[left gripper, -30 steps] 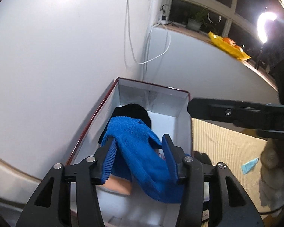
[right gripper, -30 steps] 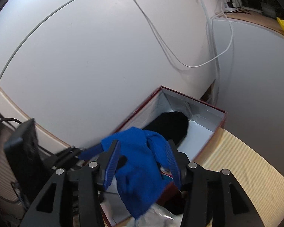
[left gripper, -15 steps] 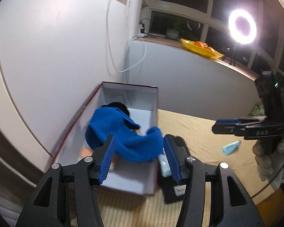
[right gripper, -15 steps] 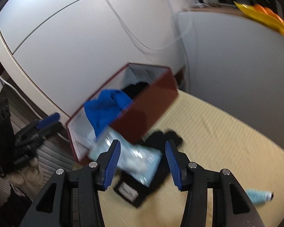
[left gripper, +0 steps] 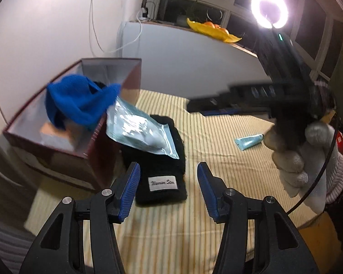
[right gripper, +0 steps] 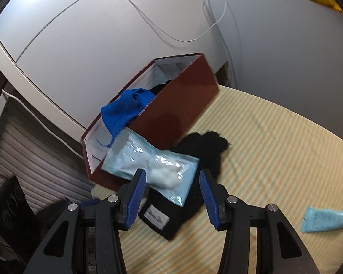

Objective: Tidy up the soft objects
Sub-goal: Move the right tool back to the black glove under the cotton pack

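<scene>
A blue knit cloth point(left gripper: 80, 100) lies in the dark red box point(left gripper: 98, 157), one corner draped over its rim. Against the box leans a clear pouch of cotton wool point(left gripper: 139, 130), resting on a black knit item with a white label point(left gripper: 162, 166) on the striped mat. My left gripper point(left gripper: 168, 170) hangs open and empty just above the label end. My right gripper point(right gripper: 172, 175) is open and empty too, hovering over the pouch point(right gripper: 148, 162) with the black knit point(right gripper: 203, 146) behind it. The blue cloth point(right gripper: 123, 111) shows over the box wall point(right gripper: 178, 107).
A small teal tube point(left gripper: 249, 141) lies on the mat to the right, also seen as the tube point(right gripper: 324, 220). A gloved hand point(left gripper: 292, 159) holds the other gripper at the right. White walls and cables stand behind the box. A ring light point(left gripper: 269, 9) glares above.
Both grippers have drawn back from the box and sunk toward the mat. The blue cloth, earlier between the jaws, stays behind in the box. Pouch and black knit have come into view.
</scene>
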The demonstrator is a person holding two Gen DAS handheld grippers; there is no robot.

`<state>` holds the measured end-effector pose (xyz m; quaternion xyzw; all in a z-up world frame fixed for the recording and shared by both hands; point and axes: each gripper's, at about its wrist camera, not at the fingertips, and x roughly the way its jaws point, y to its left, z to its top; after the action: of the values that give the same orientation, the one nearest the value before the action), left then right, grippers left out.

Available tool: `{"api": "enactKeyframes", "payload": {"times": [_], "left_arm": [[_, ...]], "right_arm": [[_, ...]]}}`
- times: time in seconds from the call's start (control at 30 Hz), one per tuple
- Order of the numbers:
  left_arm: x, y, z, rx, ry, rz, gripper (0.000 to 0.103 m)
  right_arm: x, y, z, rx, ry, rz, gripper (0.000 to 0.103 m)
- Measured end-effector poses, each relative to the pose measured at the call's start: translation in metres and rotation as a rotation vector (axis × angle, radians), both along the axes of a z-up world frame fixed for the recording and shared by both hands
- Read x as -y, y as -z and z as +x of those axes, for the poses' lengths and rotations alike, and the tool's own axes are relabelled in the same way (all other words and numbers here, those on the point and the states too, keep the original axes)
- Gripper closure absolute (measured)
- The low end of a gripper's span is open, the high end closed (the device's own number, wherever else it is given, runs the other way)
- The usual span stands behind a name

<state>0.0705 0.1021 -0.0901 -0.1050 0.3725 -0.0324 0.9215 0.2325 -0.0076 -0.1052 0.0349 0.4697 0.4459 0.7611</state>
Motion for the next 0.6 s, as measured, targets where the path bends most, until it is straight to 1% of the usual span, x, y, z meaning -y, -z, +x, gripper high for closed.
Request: {"api": "enactKeyframes", "payload": {"times": [0.07,0.13,0.2,0.27,0.4,0.53,0.6], "left_arm": [[0.003,0.007,0.004,-0.004,-0.023,0.004,0.052],[0.003,0.016,0.008,-0.015,-0.041,-0.008,0.054],[0.006,0.023,0.011,-0.015,-0.051,0.010,0.056],[0.005,0.030,0.014,-0.017,-0.058,0.018,0.057],[0.000,0.047,0.021,-0.044,-0.068,-0.009,0.062],[0.000,0.065,0.028,-0.088,-0.057,-0.046,0.067],[0.003,0.069,0.030,-0.095,-0.053,-0.044,0.067]], "right_arm": [[-0.013,0.003,0.003,-0.007,-0.017,0.001,0.068],[-0.028,0.010,0.005,-0.032,-0.039,0.001,0.073],[-0.042,0.018,0.005,-0.032,-0.055,-0.026,0.074],[-0.053,0.026,0.005,-0.028,-0.071,-0.063,0.081],[-0.068,0.050,0.005,-0.026,-0.098,-0.166,0.083],[-0.063,0.069,0.009,-0.048,-0.084,-0.230,0.083],[-0.059,0.077,0.009,-0.052,-0.080,-0.260,0.084]]}}
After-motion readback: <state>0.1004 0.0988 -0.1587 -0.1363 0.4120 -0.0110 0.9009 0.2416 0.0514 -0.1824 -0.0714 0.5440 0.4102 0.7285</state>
